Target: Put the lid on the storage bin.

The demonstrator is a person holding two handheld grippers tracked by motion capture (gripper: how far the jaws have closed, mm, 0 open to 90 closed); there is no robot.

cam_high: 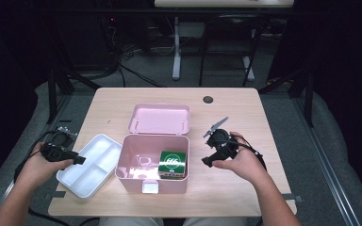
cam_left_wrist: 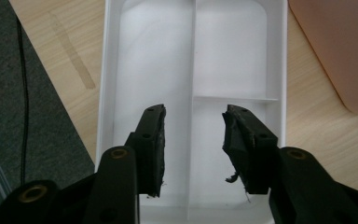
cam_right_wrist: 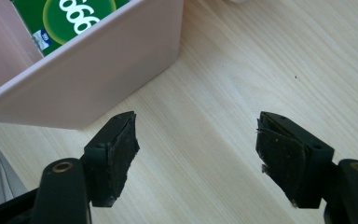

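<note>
An open pink box (cam_high: 136,181) stands mid-table, its lid (cam_high: 159,118) lying behind it. A green carton (cam_high: 173,163) marked 666 sits in the box's right half. Left of the box lies a white divided tray (cam_high: 87,181). My left gripper (cam_high: 78,160) hovers at the tray's left end. In the left gripper view its jaws (cam_left_wrist: 195,112) stand open on either side of the tray's (cam_left_wrist: 154,56) long divider, with nothing held. My right gripper (cam_high: 206,162) is just right of the box. It is open (cam_right_wrist: 198,126) over bare wood, beside the box wall (cam_right_wrist: 102,79) and carton (cam_right_wrist: 70,14).
The wooden table (cam_high: 231,113) has a dark round grommet (cam_high: 208,99) near its far edge. A corner of the pink box (cam_left_wrist: 340,42) lies past the tray in the left gripper view. Dark floor, cables and desk legs lie beyond the table.
</note>
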